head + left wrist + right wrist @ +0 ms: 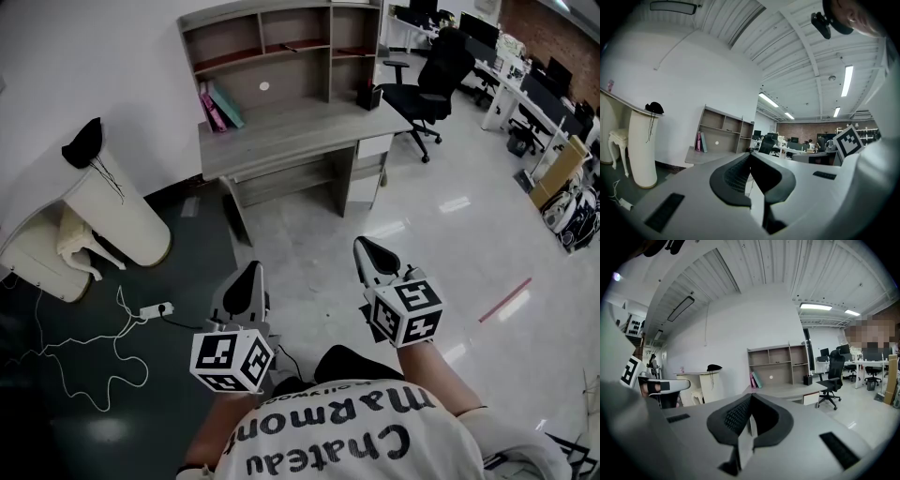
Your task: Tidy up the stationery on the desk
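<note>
— What's ahead of you?

— A grey wooden table against the white wall, well apart from me across a shiny floor. A shelf unit of open compartments sits on its back edge. A black office chair stands just beside its right end.

— And the stationery?

— Two lots, both on the table top beneath the shelves. At the left end are the folders, pink nearest the side panel and teal next to it. They stand on end, long axis near upright. The teal one tilts, with its top leaning left onto the pink. At the right end is a small black pen pot, upright with its mouth up. What it holds is too small to tell.

— Your tongs?

— Both are held up close in front of me, pointing toward the table and far from anything on it. The left tongs are clenched, jaws pressed together at the tip with nothing between them. The right tongs are the same: jaws meeting, empty.
</note>
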Available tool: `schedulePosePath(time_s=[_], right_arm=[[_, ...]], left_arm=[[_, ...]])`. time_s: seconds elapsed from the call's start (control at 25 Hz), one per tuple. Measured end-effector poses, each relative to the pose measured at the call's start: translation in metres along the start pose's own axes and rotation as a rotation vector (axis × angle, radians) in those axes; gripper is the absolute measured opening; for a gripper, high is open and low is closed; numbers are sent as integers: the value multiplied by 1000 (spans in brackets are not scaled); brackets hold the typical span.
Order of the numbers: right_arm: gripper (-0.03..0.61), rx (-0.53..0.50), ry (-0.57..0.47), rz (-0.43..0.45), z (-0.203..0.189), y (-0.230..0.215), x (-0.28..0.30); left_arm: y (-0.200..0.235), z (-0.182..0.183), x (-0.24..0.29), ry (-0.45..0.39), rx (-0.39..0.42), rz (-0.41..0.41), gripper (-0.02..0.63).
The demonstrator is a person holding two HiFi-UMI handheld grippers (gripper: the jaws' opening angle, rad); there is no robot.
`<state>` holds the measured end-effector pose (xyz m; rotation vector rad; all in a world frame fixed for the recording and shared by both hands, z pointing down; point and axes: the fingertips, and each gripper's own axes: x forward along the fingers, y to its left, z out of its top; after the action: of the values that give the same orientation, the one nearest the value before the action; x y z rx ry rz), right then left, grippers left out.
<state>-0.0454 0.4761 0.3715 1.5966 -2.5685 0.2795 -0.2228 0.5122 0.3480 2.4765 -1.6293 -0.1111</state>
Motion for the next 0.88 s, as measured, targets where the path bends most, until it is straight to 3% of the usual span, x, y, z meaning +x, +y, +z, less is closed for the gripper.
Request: schedulePosePath(time_s=[0.44, 0.88], right_arm=[[9, 35, 46, -4, -20, -10, 19], [9, 27, 51, 4, -13, -50, 64]], left_arm=[[18, -17, 14, 29, -21, 30, 15], [27, -14, 71, 14, -31, 27, 14]])
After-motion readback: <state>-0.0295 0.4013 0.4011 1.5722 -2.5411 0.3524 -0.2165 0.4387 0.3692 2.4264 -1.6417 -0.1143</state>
